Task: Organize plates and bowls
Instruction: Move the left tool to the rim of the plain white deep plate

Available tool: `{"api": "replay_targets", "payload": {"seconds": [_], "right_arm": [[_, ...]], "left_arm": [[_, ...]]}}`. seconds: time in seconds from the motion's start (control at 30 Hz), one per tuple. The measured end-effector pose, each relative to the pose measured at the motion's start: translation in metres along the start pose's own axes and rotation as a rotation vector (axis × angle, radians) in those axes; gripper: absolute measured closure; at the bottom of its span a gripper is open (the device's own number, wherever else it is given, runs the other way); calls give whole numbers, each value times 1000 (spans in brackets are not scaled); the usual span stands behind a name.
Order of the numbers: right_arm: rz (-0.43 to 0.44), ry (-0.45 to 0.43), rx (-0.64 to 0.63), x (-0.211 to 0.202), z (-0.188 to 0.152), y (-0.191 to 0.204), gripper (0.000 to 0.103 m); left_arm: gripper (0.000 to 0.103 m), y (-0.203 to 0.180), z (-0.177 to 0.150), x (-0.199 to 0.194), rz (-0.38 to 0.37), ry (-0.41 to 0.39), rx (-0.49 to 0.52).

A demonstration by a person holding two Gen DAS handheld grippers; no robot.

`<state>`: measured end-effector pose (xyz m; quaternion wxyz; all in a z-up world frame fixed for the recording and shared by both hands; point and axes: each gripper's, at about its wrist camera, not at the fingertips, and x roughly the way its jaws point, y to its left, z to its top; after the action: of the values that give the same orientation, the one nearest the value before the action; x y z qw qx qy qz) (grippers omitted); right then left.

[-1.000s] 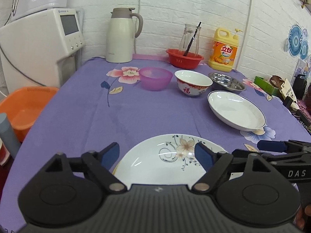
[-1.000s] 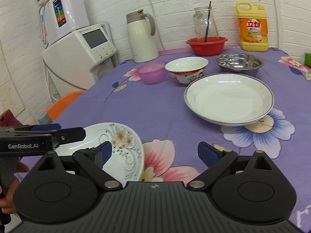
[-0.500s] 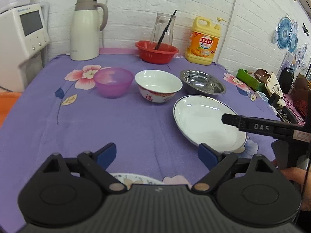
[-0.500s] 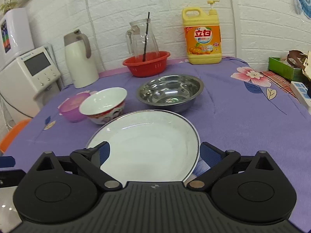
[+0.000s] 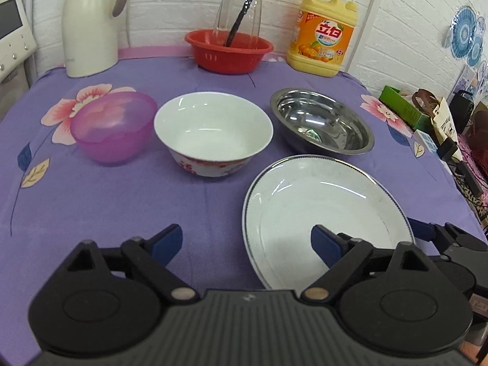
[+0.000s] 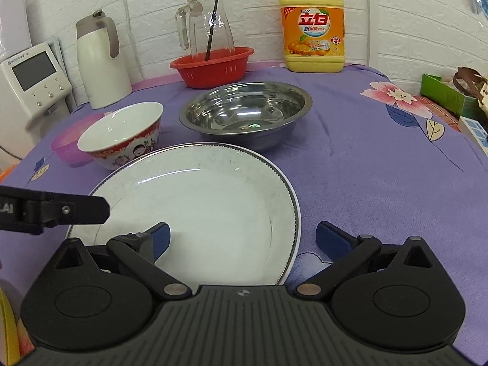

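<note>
A large white plate (image 5: 326,213) (image 6: 201,207) with a dark rim lies on the purple tablecloth. Behind it stand a white bowl with red pattern (image 5: 213,134) (image 6: 122,135), a purple plastic bowl (image 5: 113,126) (image 6: 71,145) and a steel bowl (image 5: 321,120) (image 6: 245,114). My left gripper (image 5: 247,244) is open and empty, its right finger over the plate's near left part. My right gripper (image 6: 242,238) is open and empty, straddling the plate's near right rim. Its fingers show at the plate's right edge in the left wrist view (image 5: 427,231).
At the back stand a white thermos (image 5: 90,24), a red basket (image 5: 228,50) with a glass jug (image 6: 207,29), and a yellow detergent bottle (image 5: 323,36). A white appliance (image 6: 33,76) is at the left, boxes (image 6: 445,94) at the right.
Both grippers have moved forward and right to the large white plate. The flowered plate near the table's front edge has dropped out of view.
</note>
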<state>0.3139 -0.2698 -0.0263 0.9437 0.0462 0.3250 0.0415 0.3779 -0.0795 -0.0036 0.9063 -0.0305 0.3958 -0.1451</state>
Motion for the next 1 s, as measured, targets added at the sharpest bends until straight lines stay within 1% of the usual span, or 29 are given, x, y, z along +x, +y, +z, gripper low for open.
{"api": "replay_targets", "payload": {"seconds": [0.07, 0.2, 0.4, 0.63, 1.0], "right_arm": [[-20, 1, -37, 2, -2, 5, 0], [-16, 0, -29, 2, -2, 2, 0], [-17, 2, -32, 2, -2, 4, 0], [-9, 3, -30, 1, -4, 6, 0], [-6, 1, -40, 2, -5, 9, 0]], "left_arm": [[13, -1, 0, 8, 21, 9, -5], [13, -3, -2, 21, 29, 32, -5], [12, -9, 1, 28, 39, 32, 19], [11, -16, 0, 32, 49, 39, 65], [11, -16, 0, 32, 50, 39, 72]]}}
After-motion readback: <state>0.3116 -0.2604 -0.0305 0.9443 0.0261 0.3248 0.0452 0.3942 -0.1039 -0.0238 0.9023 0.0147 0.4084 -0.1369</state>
